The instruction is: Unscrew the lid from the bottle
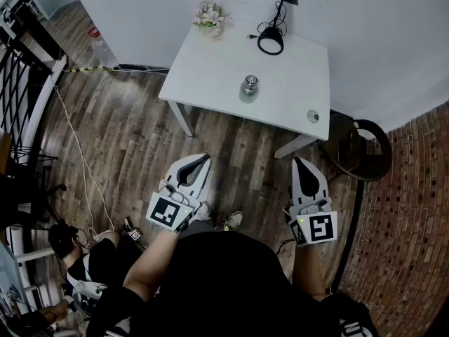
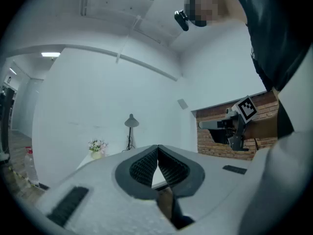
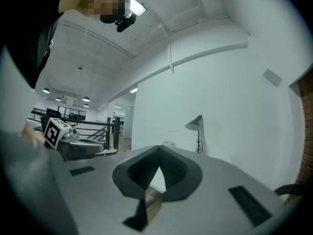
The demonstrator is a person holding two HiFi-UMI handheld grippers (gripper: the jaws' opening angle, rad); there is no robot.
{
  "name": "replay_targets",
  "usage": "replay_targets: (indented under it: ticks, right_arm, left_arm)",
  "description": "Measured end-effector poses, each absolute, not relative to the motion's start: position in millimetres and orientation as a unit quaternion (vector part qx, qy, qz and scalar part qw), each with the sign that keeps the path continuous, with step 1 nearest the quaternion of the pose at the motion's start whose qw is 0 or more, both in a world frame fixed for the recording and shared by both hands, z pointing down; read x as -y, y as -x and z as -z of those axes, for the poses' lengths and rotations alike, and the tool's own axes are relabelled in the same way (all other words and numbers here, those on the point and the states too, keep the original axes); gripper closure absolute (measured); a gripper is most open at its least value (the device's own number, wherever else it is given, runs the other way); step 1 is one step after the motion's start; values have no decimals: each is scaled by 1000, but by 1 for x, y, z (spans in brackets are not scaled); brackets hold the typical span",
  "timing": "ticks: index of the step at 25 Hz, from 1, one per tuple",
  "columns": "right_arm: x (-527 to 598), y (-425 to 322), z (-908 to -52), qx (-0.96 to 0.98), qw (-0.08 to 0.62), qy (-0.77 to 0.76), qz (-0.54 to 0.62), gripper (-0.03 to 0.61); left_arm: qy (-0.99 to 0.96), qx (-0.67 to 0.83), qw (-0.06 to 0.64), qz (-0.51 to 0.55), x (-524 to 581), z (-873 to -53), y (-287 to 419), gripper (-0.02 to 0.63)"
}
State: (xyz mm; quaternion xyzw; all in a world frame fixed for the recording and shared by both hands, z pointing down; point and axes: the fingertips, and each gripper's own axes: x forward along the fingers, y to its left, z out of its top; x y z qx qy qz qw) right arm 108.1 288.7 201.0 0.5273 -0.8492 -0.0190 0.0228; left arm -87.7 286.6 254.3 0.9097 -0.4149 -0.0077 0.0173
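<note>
A small bottle (image 1: 249, 88) with a metal lid stands upright near the middle of a white table (image 1: 210, 69). Both grippers hang over the wooden floor, short of the table's near edge and well apart from the bottle. My left gripper (image 1: 204, 158) points toward the table with its jaws shut on nothing. To its right, my right gripper (image 1: 299, 161) is shut and empty too. In the left gripper view the left gripper's (image 2: 157, 148) ribbed pads meet at the tips. The right gripper's (image 3: 159, 151) pads do the same in its own view. Neither gripper view shows the bottle.
On the table's far side stand a black desk lamp (image 1: 273, 20) and a small pot of flowers (image 1: 210, 16); a small round object (image 1: 313, 116) lies near its right corner. A dark chair (image 1: 365, 149) stands right of the table. A black railing (image 1: 21, 83) and floor cables (image 1: 84, 167) lie left.
</note>
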Motion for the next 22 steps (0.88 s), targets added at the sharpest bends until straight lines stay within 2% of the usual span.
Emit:
replay_targets:
  ticks: [11,22]
  right_arm:
    - [-297,-125,-209,861,-9,-508,-5,565]
    - [-279,-130,-233,860,20,-510,-17,565]
  left_arm:
    - [-901,433,7,4,-296,-255,76,589]
    - [-899,438,23,1,-269,-275,75,589]
